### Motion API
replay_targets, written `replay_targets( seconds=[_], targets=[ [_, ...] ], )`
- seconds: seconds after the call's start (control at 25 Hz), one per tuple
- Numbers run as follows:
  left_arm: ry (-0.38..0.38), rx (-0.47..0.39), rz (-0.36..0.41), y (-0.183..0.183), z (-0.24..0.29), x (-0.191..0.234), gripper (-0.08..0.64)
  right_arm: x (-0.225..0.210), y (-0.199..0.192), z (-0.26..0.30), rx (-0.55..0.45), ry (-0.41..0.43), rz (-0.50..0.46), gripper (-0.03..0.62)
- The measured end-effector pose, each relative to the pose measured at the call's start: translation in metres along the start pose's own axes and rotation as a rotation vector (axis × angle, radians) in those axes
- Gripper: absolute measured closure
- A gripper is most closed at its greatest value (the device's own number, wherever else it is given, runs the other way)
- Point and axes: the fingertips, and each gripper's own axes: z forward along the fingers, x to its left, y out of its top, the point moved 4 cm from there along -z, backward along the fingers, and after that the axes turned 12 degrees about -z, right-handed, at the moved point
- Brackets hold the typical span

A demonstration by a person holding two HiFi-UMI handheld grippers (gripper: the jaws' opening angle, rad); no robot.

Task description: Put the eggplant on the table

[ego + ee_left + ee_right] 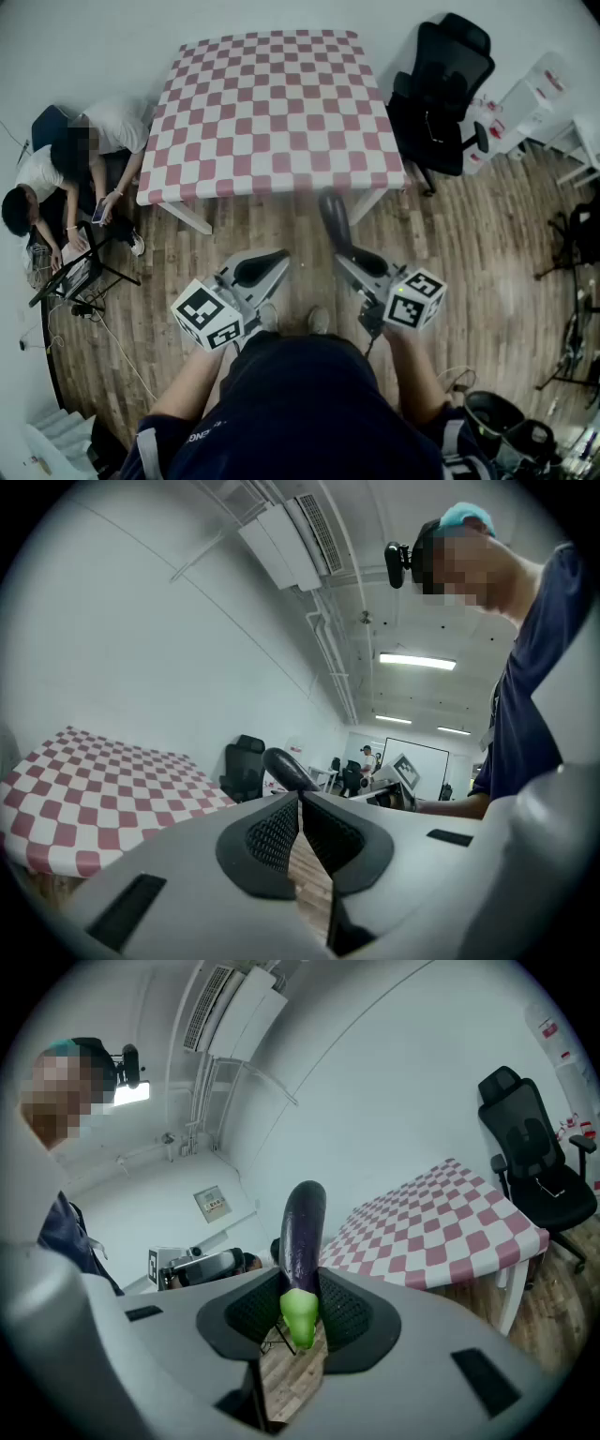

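Note:
A dark purple eggplant with a green stem end stands between the pads of my right gripper, which is shut on it near the stem. From the head view the eggplant points away from me toward the table's near edge, with the right gripper over the wooden floor. The table has a red-and-white checked cloth and nothing on it. My left gripper hangs beside the right one over the floor. Its jaws are shut with nothing between them.
A black office chair stands at the table's right. Two people crouch on the floor to the left, beside a black stand. White furniture is at the far right. Black bins sit near my right side.

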Motion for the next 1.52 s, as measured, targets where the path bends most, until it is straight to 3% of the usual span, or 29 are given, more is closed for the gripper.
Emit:
replay_targets(
  seconds=[0.6, 1.16, 1.36, 1.52],
  targets=[
    [0.031, 0.022, -0.031, -0.006, 0.017, 0.027, 0.525, -0.025, -0.004, 0.016, 0.038, 0.008, 0.023, 0.466],
    [0.053, -0.010, -0.008, -0.019, 0.066, -0.011, 0.525, -0.065, -0.005, -0.048, 0.020, 0.019, 0.016, 0.466],
    [0.084, -0.004, -0.020, -0.004, 0.068, -0.042, 0.525, -0.063, 0.016, -0.076, 0.020, 0.035, 0.039, 0.466],
    [0.090, -0.008, -0.018, -0.018, 0.083, -0.013, 0.525, -0.089, 0.003, -0.060, 0.012, 0.038, 0.032, 0.466]
  ],
)
